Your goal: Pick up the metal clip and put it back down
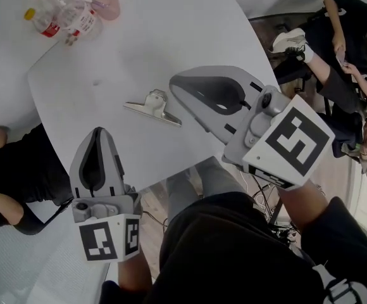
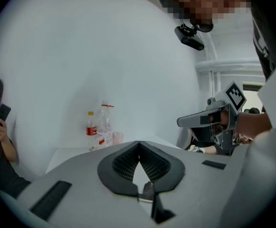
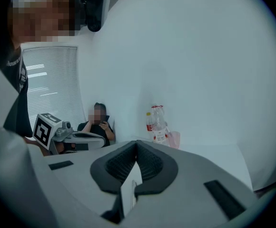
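The metal clip (image 1: 153, 106) lies flat on the white table (image 1: 107, 62), silver, with its handles pointing away from me. My right gripper (image 1: 173, 81) hovers just right of the clip and does not touch it; its jaws meet at the tip with nothing between them (image 3: 137, 141). My left gripper (image 1: 99, 132) hangs at the table's near edge, below and left of the clip. It is shut and empty (image 2: 139, 142). Neither gripper view shows the clip.
Two plastic bottles (image 1: 63, 18) and a pink cup (image 1: 107, 4) stand at the table's far left corner. One person sits at the left (image 1: 6, 176) and another at the right (image 1: 342, 37). The table's near edge runs close under both grippers.
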### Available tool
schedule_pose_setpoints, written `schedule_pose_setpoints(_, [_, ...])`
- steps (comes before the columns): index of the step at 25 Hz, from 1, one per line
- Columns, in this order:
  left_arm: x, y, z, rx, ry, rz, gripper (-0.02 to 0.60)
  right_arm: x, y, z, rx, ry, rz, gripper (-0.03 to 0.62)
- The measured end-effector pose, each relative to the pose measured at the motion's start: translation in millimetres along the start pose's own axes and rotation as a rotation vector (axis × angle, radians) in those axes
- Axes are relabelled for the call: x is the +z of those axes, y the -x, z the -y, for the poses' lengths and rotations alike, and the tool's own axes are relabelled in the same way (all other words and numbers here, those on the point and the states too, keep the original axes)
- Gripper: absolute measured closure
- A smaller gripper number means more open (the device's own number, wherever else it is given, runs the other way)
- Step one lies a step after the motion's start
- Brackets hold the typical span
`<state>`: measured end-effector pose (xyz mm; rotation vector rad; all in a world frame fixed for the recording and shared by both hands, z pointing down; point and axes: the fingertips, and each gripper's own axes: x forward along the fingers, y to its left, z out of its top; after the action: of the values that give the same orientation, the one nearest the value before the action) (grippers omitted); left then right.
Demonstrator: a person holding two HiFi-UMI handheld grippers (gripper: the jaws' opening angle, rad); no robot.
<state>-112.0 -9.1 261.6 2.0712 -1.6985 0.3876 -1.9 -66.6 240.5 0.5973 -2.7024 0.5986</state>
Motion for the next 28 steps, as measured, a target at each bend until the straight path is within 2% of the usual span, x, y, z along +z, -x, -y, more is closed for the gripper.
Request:
schedule_pose_setpoints(4, [26.9, 20.3, 9.2, 0.005, -0.049, 0.061, 0.56, 28.2, 21.6, -14.8, -0.017, 0.056, 0.063, 0.576])
schedule_pose_setpoints(8, [60.3, 41.3, 5.5, 0.008, -0.04, 0.092, 0.56, 67.4, 34.8, -29.2, -0.046, 0.101, 0.071, 0.576])
schedule_pose_setpoints(12, [82.3, 66.7, 6.3, 0.018, -0.057, 0.149, 0.56, 88.8, 55.6, -49.8, -0.06, 0.116, 0.126, 0.576])
schedule_pose_setpoints(15, [92.3, 82.4, 4.6, 0.037, -0.064, 0.183, 0.56, 91.3, 68.7, -63.6, -0.069, 0.117, 0.157, 0.576])
schedule_pose_setpoints(19, [93.9, 89.0, 1.2, 0.046, -0.054, 0.18, 0.56, 87.0, 76.0, -63.4, -0.097, 0.083, 0.168, 0.576])
schedule_pose_setpoints(28, [98.4, 95.5, 7.8, 0.049, -0.077, 0.212, 0.56, 96.3, 80.3, -65.1, -0.115, 0.124, 0.192, 0.576])
